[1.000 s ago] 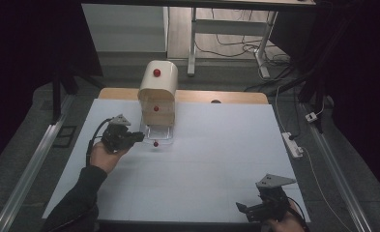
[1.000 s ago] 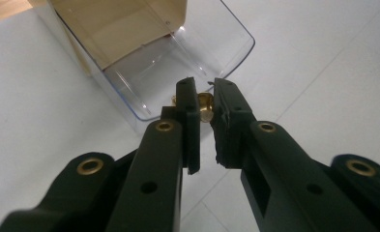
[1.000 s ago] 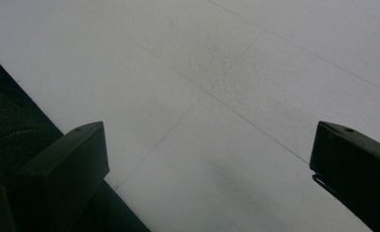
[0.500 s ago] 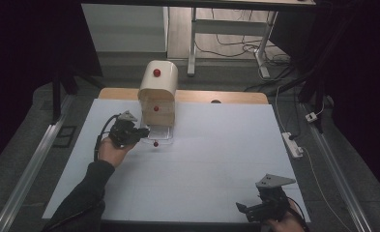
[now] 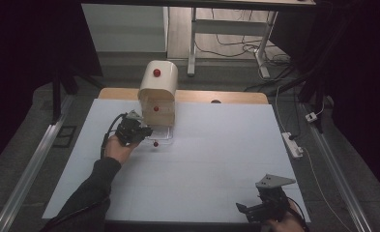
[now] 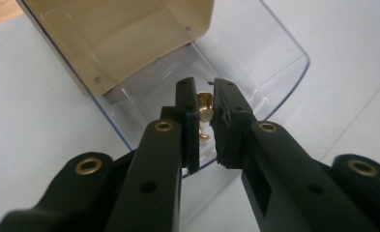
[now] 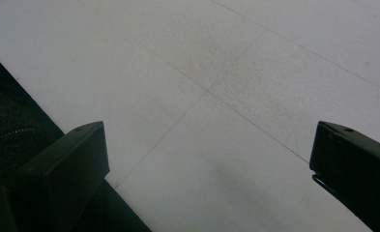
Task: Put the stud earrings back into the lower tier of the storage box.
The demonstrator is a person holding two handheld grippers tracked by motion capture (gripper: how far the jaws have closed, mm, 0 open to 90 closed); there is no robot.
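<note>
From above, I see a white table (image 5: pixel 216 159) in a dark room, with much free surface in the middle. My left gripper (image 5: pixel 138 129) is at the far left, at the clear tray (image 5: pixel 164 134) before the cream box (image 5: pixel 157 94). My right gripper (image 5: pixel 250 211) rests at the near right edge.

In the left gripper view, my jaws are nearly together around a small brass knob (image 6: pixel 205 107) over the clear tray; whether they touch it, I cannot tell.

In the right gripper view, my jaws stand wide apart over bare table, beside its near edge.
</note>
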